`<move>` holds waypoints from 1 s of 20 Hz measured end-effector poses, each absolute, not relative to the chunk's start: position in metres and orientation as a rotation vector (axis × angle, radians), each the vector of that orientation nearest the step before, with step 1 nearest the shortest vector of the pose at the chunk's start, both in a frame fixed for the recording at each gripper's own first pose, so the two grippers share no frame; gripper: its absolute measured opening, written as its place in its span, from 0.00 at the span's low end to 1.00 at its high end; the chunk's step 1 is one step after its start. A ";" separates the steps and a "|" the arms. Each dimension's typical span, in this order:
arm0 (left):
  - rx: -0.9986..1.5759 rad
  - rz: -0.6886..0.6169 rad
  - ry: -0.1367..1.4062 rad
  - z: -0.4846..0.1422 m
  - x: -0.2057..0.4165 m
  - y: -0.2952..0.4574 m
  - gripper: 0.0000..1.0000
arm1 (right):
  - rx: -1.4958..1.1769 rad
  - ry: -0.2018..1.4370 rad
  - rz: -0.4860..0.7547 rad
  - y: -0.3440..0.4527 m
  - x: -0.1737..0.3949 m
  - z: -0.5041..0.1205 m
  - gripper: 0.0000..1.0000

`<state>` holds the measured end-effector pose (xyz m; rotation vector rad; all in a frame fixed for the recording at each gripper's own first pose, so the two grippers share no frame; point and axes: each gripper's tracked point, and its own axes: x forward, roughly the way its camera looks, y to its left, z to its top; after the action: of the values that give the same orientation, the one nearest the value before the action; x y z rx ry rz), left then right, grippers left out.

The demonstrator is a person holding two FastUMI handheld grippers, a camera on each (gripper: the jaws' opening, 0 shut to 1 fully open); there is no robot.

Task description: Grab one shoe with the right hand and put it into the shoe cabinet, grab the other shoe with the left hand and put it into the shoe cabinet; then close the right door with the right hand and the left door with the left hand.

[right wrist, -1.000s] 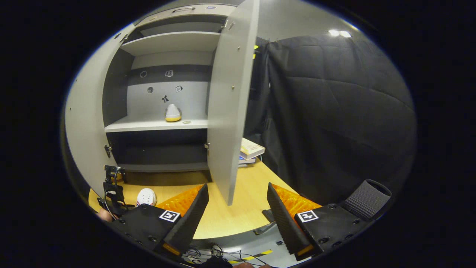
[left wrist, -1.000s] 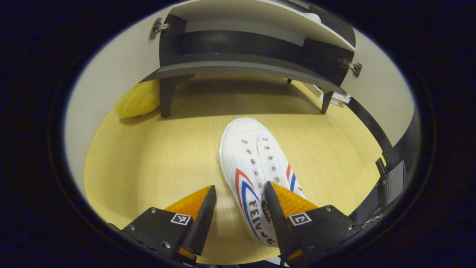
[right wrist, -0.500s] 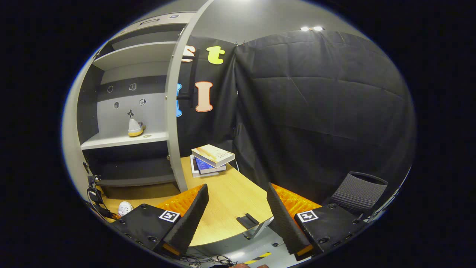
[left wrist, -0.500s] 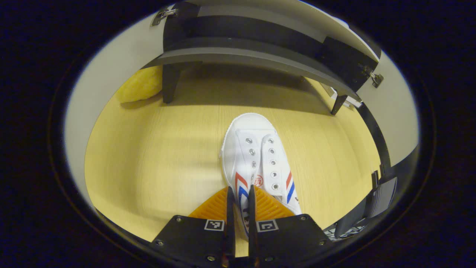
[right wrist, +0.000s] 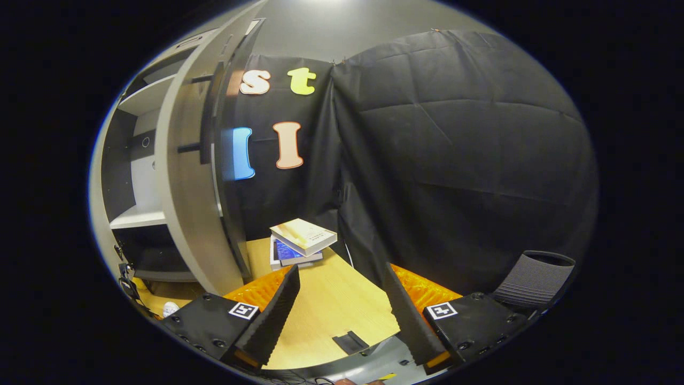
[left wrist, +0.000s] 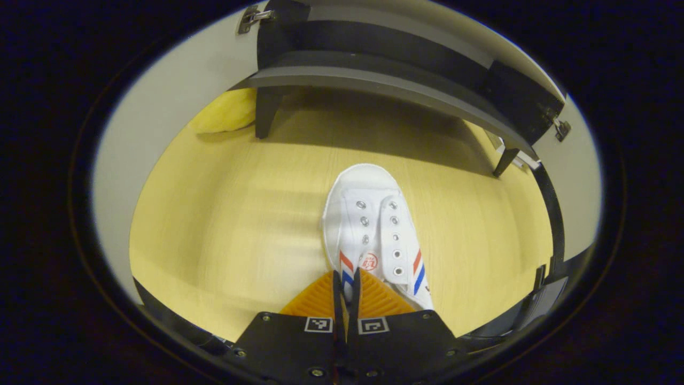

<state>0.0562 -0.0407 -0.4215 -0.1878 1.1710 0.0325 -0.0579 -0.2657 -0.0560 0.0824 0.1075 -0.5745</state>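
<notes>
L gripper (left wrist: 346, 280), lower centre: jaws clamped on shoe (left wrist: 368, 230) collar edge; shoe mid-frame on bench (left wrist: 224, 224), cabinet (left wrist: 385, 80) at top. R gripper (right wrist: 342, 299): jaws apart, empty. Risk: thin fabric grip, so shoe may swing, slip or catch shelf lip during lift.

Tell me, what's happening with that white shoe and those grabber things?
A person holds a gripper in each hand. The left gripper has pinched the side of the white shoe, which lies on the wooden table in front of the shoe cabinet. The right gripper is open and empty, near the cabinet's open right door and some books.
</notes>
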 end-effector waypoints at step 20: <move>-0.247 0.012 0.649 -0.399 0.076 -0.025 0.01 | 0.061 0.034 -0.468 -0.322 0.067 -0.022 0.92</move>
<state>0.0759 -0.0255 -0.3986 -0.2468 0.6495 0.0115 0.0666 -0.3219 -0.0218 0.0611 0.0345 -0.4682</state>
